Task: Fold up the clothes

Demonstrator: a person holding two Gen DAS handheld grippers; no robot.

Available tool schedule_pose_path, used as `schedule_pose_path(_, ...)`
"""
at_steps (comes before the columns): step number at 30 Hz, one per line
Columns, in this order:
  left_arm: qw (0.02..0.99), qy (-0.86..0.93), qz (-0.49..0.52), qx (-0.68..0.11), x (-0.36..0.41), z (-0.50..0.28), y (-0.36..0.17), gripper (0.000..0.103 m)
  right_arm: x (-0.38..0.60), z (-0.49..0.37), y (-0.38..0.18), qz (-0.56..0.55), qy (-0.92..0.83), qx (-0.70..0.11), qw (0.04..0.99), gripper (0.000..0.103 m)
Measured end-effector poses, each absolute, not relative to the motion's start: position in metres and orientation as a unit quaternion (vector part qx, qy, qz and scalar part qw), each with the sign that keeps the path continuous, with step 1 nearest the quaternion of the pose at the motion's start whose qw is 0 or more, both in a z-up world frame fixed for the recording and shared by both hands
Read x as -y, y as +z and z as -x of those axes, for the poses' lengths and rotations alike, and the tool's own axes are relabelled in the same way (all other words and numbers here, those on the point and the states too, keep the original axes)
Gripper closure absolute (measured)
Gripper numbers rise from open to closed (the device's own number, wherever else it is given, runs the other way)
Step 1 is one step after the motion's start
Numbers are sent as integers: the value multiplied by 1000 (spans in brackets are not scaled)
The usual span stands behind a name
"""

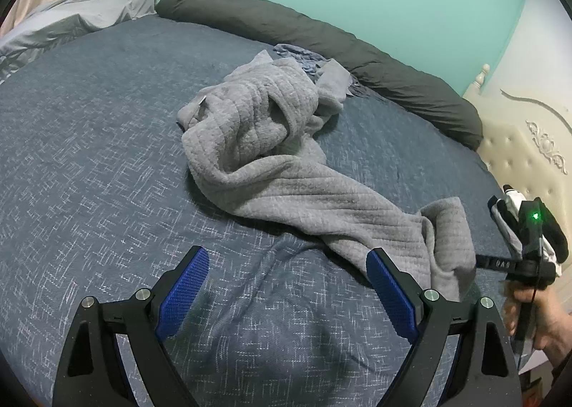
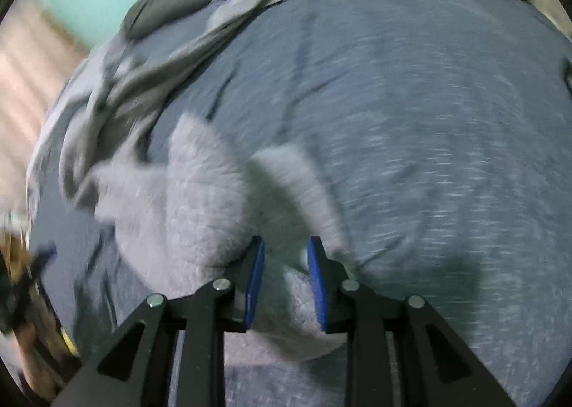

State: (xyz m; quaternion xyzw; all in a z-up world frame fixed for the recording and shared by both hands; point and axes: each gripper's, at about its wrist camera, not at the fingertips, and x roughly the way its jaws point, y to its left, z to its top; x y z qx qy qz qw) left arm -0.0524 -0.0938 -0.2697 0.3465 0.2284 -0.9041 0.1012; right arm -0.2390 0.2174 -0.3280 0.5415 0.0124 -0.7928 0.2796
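My right gripper (image 2: 286, 282), jaws narrow around a fold of the crumpled grey quilted fleece garment (image 1: 271, 163) on the blue bedspread (image 1: 89, 142), should draw it flat; left gripper (image 1: 286, 296) spread wide, empty, should pin the opposite hem.

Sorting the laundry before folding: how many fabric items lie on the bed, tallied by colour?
Light grey quilted garment: 1
Blue-grey crumpled cloth behind it: 1
Dark grey bolster pillow: 1
Pale grey bedding at the far corner: 1
Total: 4, all on the blue bedspread.
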Motion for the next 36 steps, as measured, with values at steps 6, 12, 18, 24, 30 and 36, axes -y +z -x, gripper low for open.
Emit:
schedule_pose_path(6,98,-904,-346,-231,93,53,-270,10,-212,232,-333,-554,-764,-16,331,79)
schedule_pose_path(12,97,-903,-346,-235,94,52,-269,10,-252,237,-314,-522,-808,5,275,64)
schedule_pose_path(18,98,-903,-344,-237,97,51,-269,10,-274,252,-331,-552,-804,62,211,46)
schedule_pose_path(24,96,-903,-345,-237,96,53,-269,10,-270,255,-356,-603,-766,91,203,34)
schedule_pose_path(30,95,-903,-344,-238,96,53,-269,10,-254,242,-348,-585,-776,56,229,70)
schedule_pose_path(36,95,-903,-344,-238,95,53,-269,10,-245,220,-316,-542,-803,1,247,90)
